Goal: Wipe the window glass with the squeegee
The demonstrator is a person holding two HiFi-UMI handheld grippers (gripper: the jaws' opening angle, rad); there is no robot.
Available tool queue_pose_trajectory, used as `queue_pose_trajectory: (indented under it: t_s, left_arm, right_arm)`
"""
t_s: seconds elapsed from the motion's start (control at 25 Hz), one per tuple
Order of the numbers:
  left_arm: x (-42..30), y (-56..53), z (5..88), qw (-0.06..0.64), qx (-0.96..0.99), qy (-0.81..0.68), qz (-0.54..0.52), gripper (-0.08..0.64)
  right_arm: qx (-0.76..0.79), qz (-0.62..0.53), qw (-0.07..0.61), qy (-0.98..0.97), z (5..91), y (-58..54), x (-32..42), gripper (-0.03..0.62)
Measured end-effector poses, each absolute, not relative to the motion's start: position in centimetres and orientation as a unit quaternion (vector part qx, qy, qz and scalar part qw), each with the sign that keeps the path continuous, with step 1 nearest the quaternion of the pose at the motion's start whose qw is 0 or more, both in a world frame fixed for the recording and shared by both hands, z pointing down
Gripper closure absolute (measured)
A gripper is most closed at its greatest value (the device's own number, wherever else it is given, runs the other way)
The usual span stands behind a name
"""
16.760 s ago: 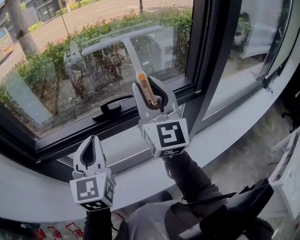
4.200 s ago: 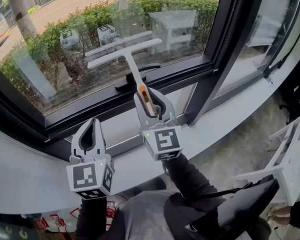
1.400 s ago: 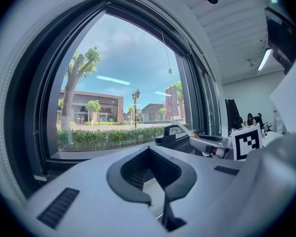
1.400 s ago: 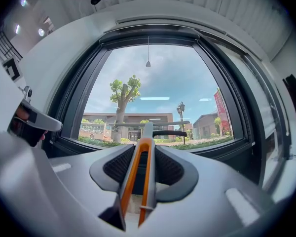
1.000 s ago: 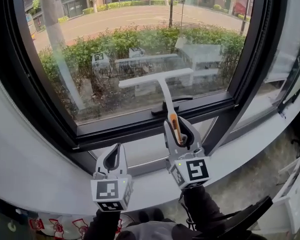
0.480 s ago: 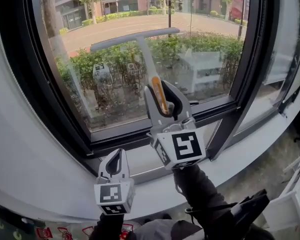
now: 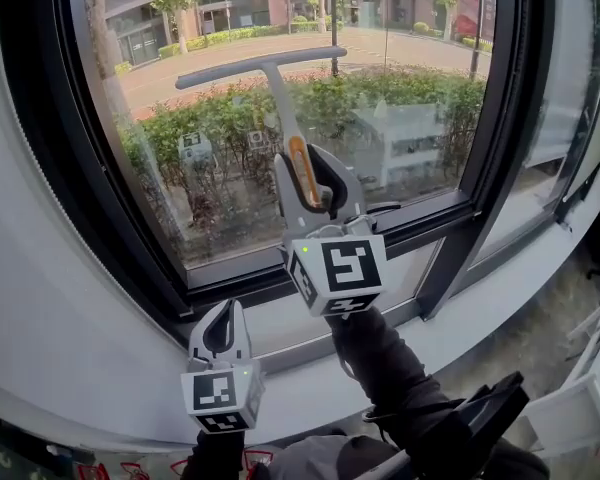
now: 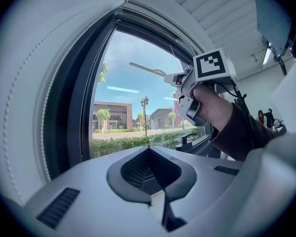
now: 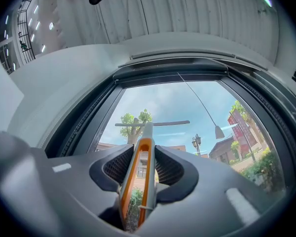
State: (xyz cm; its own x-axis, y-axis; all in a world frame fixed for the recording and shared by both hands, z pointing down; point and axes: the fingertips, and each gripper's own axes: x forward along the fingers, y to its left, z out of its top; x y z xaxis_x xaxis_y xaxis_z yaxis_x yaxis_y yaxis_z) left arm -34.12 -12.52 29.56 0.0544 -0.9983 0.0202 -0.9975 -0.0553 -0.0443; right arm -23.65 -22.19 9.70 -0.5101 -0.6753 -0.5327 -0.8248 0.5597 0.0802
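The squeegee point(image 7: 280, 98) is grey with an orange-trimmed handle and a long thin blade. My right gripper point(image 7: 313, 183) is shut on the handle, raised in front of the window glass point(image 7: 400, 118). The blade point(image 7: 260, 66) lies across the upper pane, slightly tilted, at the glass. In the right gripper view the handle point(image 9: 138, 174) runs between the jaws, up to the blade point(image 9: 153, 124). My left gripper point(image 7: 220, 330) hangs low by the sill with its jaws together and nothing between them. In the left gripper view the right gripper point(image 8: 187, 90) and squeegee point(image 8: 147, 68) show up ahead.
A black frame point(image 7: 500, 128) borders the pane on the right, and a dark frame post point(image 7: 55, 138) on the left. A black window handle point(image 7: 380, 208) sits at the lower frame. The white sill point(image 7: 500, 268) curves below. White furniture point(image 7: 590, 398) stands at lower right.
Over the last second my right gripper lifted the squeegee from the lower pane to the upper pane and shifted it left. The left gripper stayed low by the sill.
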Motion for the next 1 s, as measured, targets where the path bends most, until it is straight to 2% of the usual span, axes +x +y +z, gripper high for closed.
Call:
queue_pose_trajectory:
  t_s: [1.0]
  left_arm:
    - [-34.9, -12.7, 29.3, 0.011, -0.724, 0.69, -0.017, 0.561]
  right_arm:
    - [-0.465, 0.174, 0.206, 0.843, 12.0, -22.9, -24.3, 0.462]
